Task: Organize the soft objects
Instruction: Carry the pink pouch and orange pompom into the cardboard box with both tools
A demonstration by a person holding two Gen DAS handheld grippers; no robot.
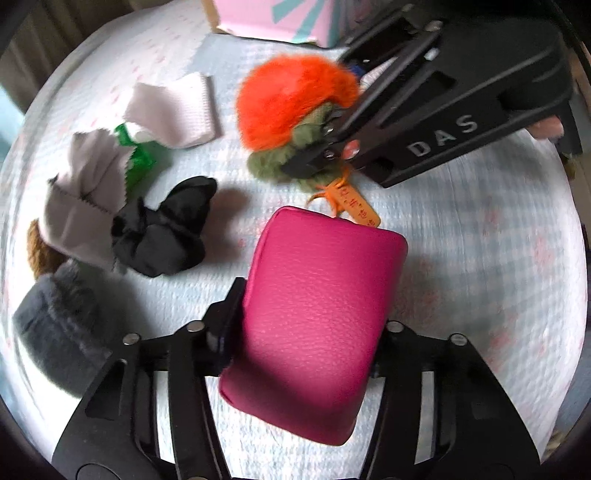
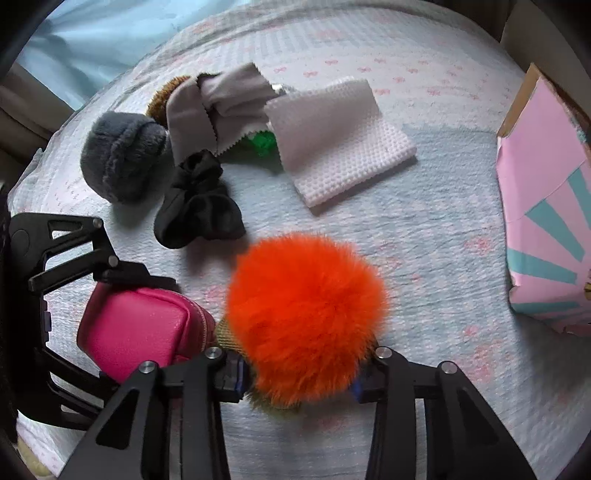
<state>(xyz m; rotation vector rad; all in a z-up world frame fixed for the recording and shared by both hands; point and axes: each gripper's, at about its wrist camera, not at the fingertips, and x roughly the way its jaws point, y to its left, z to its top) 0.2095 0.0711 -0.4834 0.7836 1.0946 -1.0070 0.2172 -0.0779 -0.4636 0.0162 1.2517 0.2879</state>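
Pale quilted bedding point(image 1: 461, 236) with small pink bows lies under everything you handle. Your left gripper point(image 1: 306, 332) is clamped on the magenta pouch point(image 1: 317, 310), pads pressing its two long sides, at 6 o'clock in the left wrist view. Your right gripper point(image 2: 301, 373) is closed on the orange-and-green pompom point(image 2: 306, 314), squeezing its base, just beside the pouch at its 1 o'clock; an orange tag point(image 1: 354, 205) touches the pouch's far edge. Further out, at 10 o'clock, you have a black scrunchie point(image 1: 162, 236), a grey plush piece point(image 1: 55, 325), grey cloth point(image 1: 85, 184) over something green, and white waffle fabric point(image 1: 181, 110). At 12 o'clock stands a pink box point(image 1: 273, 18).
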